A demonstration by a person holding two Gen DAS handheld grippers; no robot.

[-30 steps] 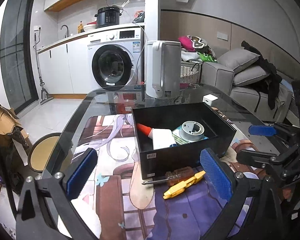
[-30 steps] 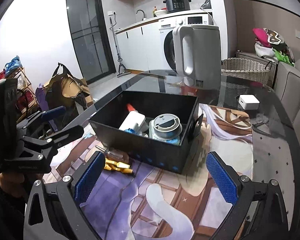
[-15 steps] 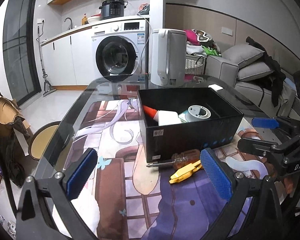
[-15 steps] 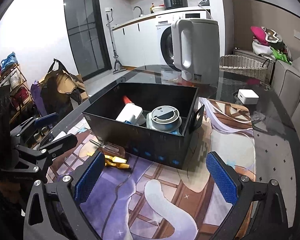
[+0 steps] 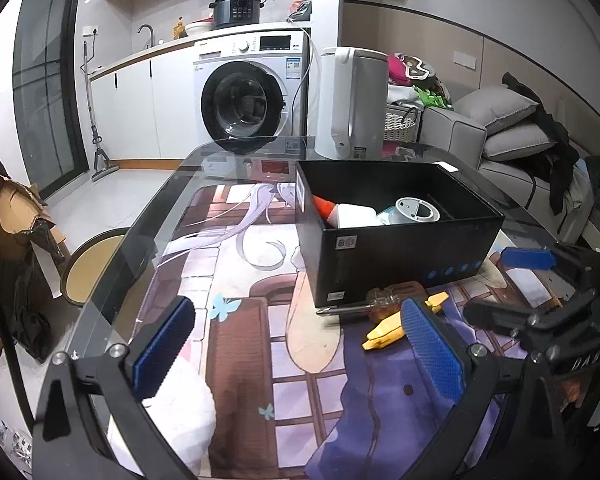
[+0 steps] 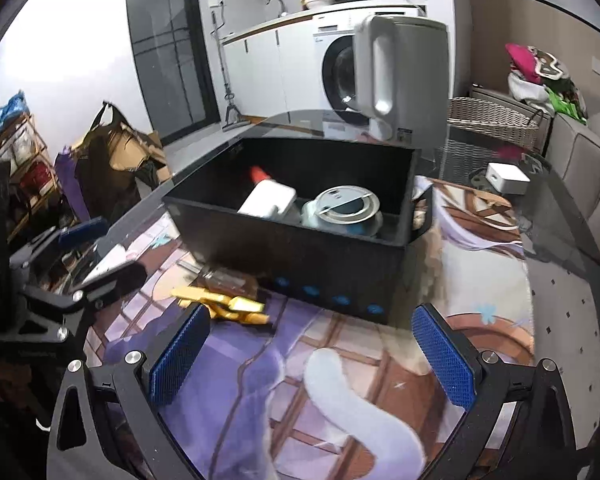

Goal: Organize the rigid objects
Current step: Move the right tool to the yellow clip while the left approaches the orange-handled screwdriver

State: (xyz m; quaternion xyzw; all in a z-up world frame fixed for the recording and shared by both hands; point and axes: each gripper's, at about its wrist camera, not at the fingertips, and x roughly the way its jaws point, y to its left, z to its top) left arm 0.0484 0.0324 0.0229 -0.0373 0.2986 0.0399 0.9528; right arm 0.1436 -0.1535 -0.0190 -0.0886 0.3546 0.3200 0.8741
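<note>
A black box [image 5: 404, 252] [image 6: 300, 256] stands on the printed mat. In it lie a white glue bottle with an orange tip [image 5: 348, 214] [image 6: 266, 198] and a round grey tape holder [image 5: 416, 210] [image 6: 346, 206]. In front of the box lie a screwdriver with an amber handle [image 5: 380, 300] [image 6: 228, 278] and a yellow utility knife [image 5: 396, 324] [image 6: 224, 304]. My left gripper [image 5: 296, 354] is open and empty, low over the mat before the tools. My right gripper [image 6: 310, 356] is open and empty, to the right of the tools, and shows in the left wrist view [image 5: 532, 280].
A white kettle [image 5: 350, 104] [image 6: 400, 76] stands behind the box on the glass table [image 5: 168, 200]. A small white charger [image 6: 506, 178] lies at the far right. A washing machine [image 5: 244, 92], a sofa [image 5: 500, 136] and a wicker basket [image 6: 492, 120] stand beyond the table.
Both grippers have lowered and moved closer to the mat and the tools in front of the box. Both stay open. Nothing on the table has moved.
</note>
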